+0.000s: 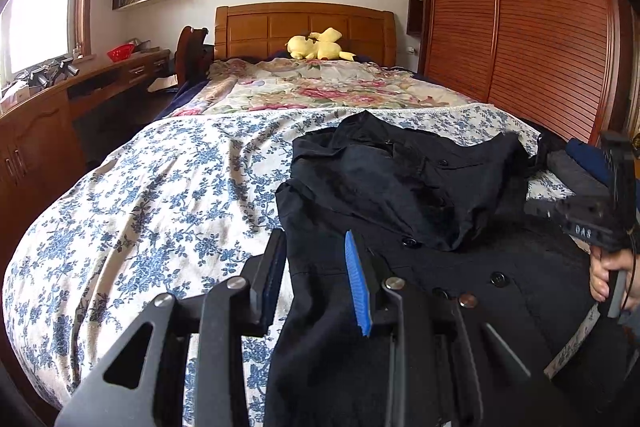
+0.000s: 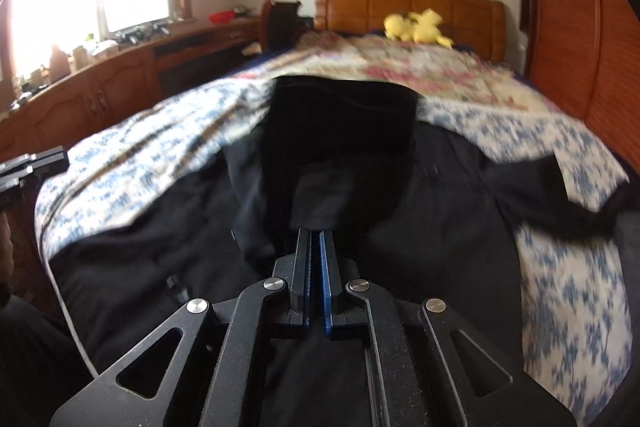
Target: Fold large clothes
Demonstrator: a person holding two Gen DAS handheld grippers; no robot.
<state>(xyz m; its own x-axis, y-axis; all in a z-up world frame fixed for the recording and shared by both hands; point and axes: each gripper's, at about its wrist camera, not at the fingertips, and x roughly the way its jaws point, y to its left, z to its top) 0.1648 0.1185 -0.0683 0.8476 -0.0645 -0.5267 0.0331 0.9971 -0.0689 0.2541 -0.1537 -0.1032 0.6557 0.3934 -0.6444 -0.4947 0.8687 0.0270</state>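
**Black coat on the bed, one sleeve pinched in the right tongs**

A large black button-front coat (image 1: 420, 195) lies spread over the bed's white sheet with blue flower print (image 1: 160, 207), filling the lower right of the left wrist view and the lower middle of the right wrist view (image 2: 360, 187). Its collar end points toward the orange wooden headboard (image 1: 304, 27), and a row of dark round buttons runs down its front.

The left gripper (image 1: 316, 279) sits at the bottom centre of its own view with its 2 fingers parted. The left edge of the coat runs up between them, but the blue pads do not press on it; whether the cloth touches a pad, I cannot tell.

The right gripper (image 2: 315, 239) is at the bottom centre of its own view, jaws closed to a thin slit. A dark fold of the coat rises straight from its fingertips, so it appears to be clamped on the fabric, though the picture is blurred. In the left wrist view the same tool (image 1: 592, 223) shows at the right edge above the coat, with a hand (image 1: 604, 277) on its grip.

A yellow plush toy (image 1: 318, 45) rests against the headboard in the upper middle.
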